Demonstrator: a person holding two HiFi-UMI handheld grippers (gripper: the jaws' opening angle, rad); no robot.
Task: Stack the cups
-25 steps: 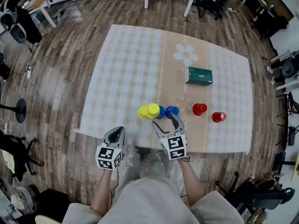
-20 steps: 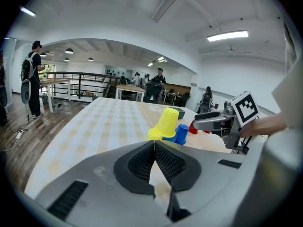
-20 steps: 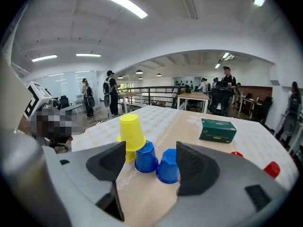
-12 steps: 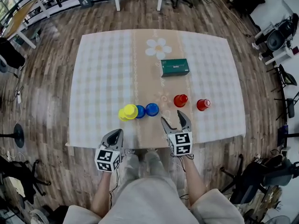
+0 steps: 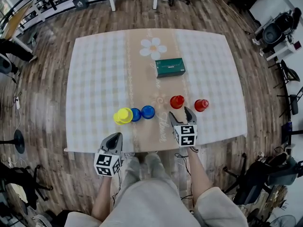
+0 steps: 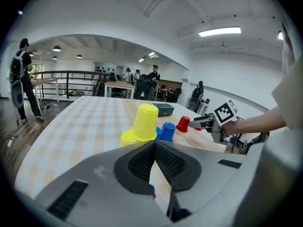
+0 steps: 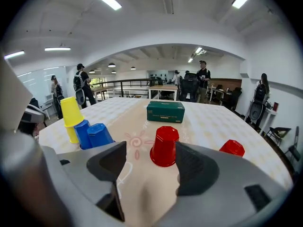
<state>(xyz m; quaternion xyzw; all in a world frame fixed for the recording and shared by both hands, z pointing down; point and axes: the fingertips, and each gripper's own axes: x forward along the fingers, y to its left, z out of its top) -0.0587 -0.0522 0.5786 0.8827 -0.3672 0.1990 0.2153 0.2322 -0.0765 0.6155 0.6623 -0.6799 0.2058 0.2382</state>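
No writing can be read: the dark green rectangular box (image 5: 170,67) carries print too small to make out, and each gripper's cube bears only black-and-white square markers.

All the plastic cups stand upside down along the near half of the table. From the table's centre, the two yellow cups (image 5: 124,115) lie toward 7 o'clock, one raised above the other; whether they are nested cannot be told. Touching them at their 3 o'clock are the two blue cups (image 5: 142,113), side by side. The nearer red cup (image 5: 177,101) stands at about 5 o'clock, and the second red cup (image 5: 201,105) is apart from it at its 3 o'clock. The green box sits at 12 o'clock from the nearer red cup.

The left gripper (image 5: 115,137) hangs over the table's near edge, at 6 o'clock from the yellow cups, its jaws pressed together with nothing between them. The right gripper (image 5: 181,115) hovers just at 6 o'clock from the nearer red cup, its jaws spread wide; the cup shows between them but beyond their tips, ungrasped.

The table wears a pale checked cloth (image 5: 94,79) with a beige runner down the middle, printed with a white daisy (image 5: 153,47). Around it lies a wood-plank floor (image 5: 42,79) in an open office with desks, chairs, a black railing, strip lights and people standing far off.
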